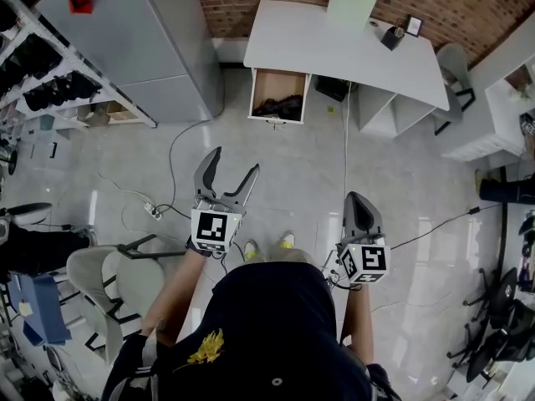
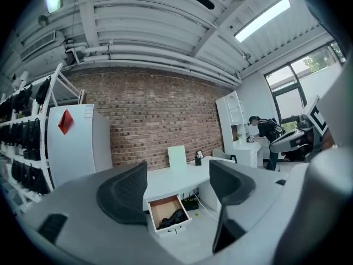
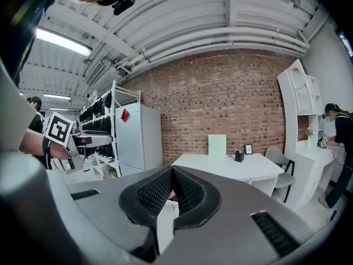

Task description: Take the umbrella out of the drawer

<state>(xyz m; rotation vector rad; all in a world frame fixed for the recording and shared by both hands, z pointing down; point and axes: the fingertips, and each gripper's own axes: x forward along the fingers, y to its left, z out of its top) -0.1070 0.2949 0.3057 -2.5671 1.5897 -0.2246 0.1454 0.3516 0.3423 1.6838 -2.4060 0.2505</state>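
A white drawer (image 1: 279, 97) stands pulled out from under the white desk (image 1: 334, 48), and a dark folded umbrella (image 1: 279, 106) lies in it. The left gripper view shows the same drawer (image 2: 168, 215) with the umbrella (image 2: 173, 219) between the jaws, far off. My left gripper (image 1: 233, 170) is open and empty, well short of the drawer. Beside it on the right, my right gripper (image 1: 359, 202) is shut with nothing in it; its pads (image 3: 171, 191) meet.
A grey cabinet (image 1: 138, 40) and a rack of dark items (image 1: 50, 73) stand at the left. Cables (image 1: 171, 174) trail over the pale floor. A grey chair (image 1: 113, 282) is by my left side. A person (image 2: 268, 131) stands at a far white shelf unit.
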